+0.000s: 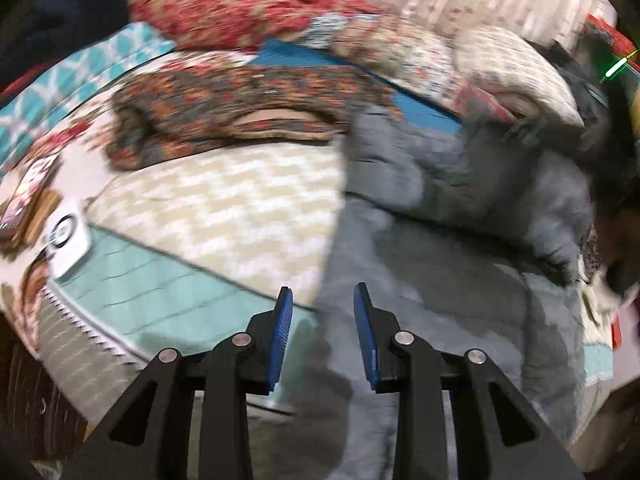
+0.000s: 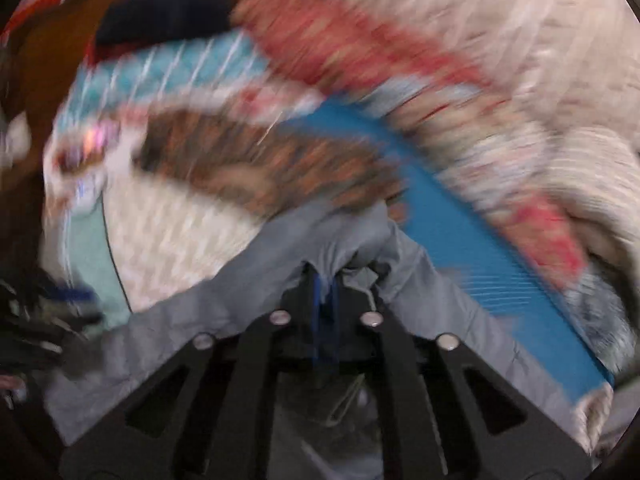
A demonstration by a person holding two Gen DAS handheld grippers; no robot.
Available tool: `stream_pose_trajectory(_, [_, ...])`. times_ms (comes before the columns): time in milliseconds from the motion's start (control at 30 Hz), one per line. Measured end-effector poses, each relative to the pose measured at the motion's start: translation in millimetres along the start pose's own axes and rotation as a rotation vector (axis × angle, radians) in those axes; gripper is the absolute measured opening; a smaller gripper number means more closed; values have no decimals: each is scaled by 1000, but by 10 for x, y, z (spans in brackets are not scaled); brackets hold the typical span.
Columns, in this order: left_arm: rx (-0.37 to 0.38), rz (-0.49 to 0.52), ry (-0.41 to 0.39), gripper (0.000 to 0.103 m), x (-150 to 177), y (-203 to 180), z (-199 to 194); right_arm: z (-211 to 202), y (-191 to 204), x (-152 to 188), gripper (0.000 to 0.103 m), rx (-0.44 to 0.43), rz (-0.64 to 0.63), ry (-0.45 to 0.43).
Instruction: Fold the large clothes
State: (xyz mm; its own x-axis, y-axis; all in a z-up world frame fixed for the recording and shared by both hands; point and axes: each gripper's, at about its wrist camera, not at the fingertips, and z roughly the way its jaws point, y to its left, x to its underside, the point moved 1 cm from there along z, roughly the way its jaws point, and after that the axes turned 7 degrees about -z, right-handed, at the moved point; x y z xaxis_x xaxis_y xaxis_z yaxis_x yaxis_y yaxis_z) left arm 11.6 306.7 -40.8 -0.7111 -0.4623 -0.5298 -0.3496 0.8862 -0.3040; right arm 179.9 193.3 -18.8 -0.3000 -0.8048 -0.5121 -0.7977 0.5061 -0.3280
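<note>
Right gripper (image 2: 326,280) clamps a bunched edge of the grey garment (image 1: 440,280); left gripper (image 1: 323,304) hovers open and empty over it.

The small pinch may slip, or the hanging cloth may drag the near bed cover (image 1: 216,200). The garment lies on the bed, its long axis seemingly running near to far-right, toward the patterned pile (image 1: 240,12).

Dim, soft indoor light; both views motion-blurred, right wrist's worst; fisheye bending with black vignette at edges; green glare streak (image 1: 618,65) at 2 o'clock.
</note>
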Motion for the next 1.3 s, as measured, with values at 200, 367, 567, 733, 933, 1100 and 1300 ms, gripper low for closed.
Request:
stream_pose_trajectory(200, [-15, -35, 3, 16, -150, 201, 74, 201, 457, 99, 68, -15, -125, -117])
stream_pose_trajectory(367, [71, -32, -24, 16, -379, -45, 149, -722, -482, 560, 71, -75, 238, -318])
stream_pose_trajectory(567, [170, 132, -65, 16, -509, -847, 305, -1027, -1576, 1777, 63, 62, 628, -217])
stream_pose_trajectory(733, [123, 288, -43, 16, -488, -1469, 910, -727, -2043, 2467, 60, 77, 786, -79])
stream_pose_trajectory(933, [37, 375, -26, 16, -834, -1862, 1568, -202, -2447, 3077, 58, 176, 936, 45])
stream_pose_trajectory(1100, [21, 399, 47, 16, -1042, -1915, 1977, -1, -2505, 3355, 58, 175, 1022, 16])
stream_pose_trajectory(1300, [-25, 419, 67, 16, -954, -1893, 2066, 37, -2474, 3225, 60, 222, 951, 87])
